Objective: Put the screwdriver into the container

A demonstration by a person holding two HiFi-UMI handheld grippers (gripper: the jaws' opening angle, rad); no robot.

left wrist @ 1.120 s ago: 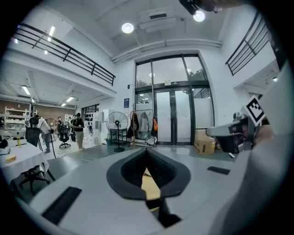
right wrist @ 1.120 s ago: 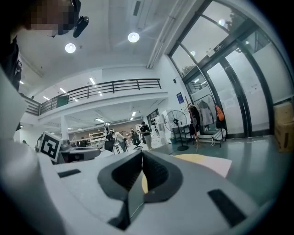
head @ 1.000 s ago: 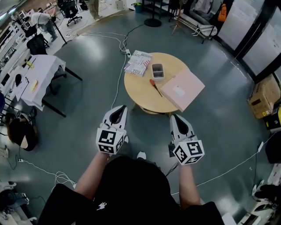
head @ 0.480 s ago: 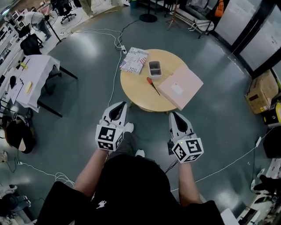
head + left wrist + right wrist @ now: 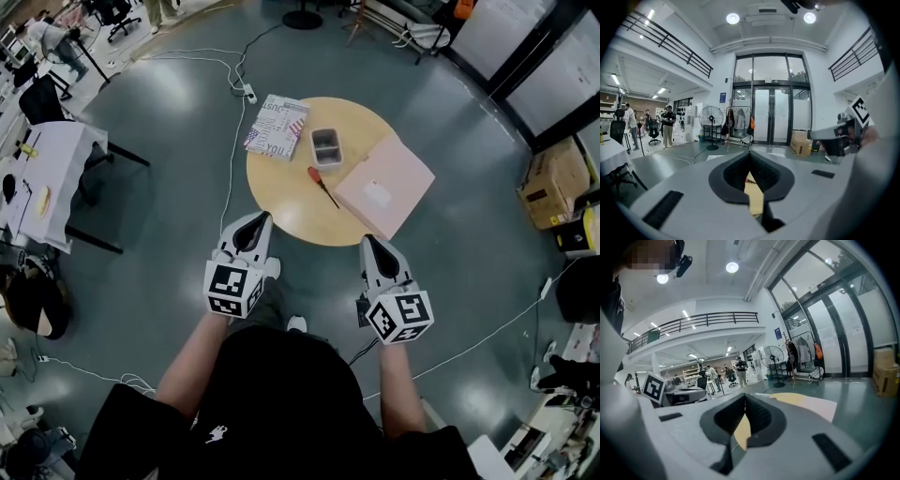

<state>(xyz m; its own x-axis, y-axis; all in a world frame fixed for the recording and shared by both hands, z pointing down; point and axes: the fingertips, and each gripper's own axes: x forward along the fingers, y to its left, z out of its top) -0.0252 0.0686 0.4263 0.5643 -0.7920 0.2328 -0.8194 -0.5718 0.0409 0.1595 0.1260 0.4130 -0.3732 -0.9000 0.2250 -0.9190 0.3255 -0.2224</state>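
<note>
A red-handled screwdriver lies on the round wooden table, just in front of a small grey container that stands empty. My left gripper and right gripper are held side by side in front of the table's near edge, short of the screwdriver and pointing toward it. Both have their jaws together with nothing between them. In the left gripper view, the left gripper shows a sliver of the table top through the hollow behind its tips. The right gripper looks along the table.
A pink board lies on the table's right side, overhanging its edge. A printed magazine lies at the back left. Cables run across the grey floor. A white desk stands at the left, and a cardboard box at the right.
The table and everything on it has come closer to both grippers. The grippers keep their side-by-side pose, jaws unchanged.
</note>
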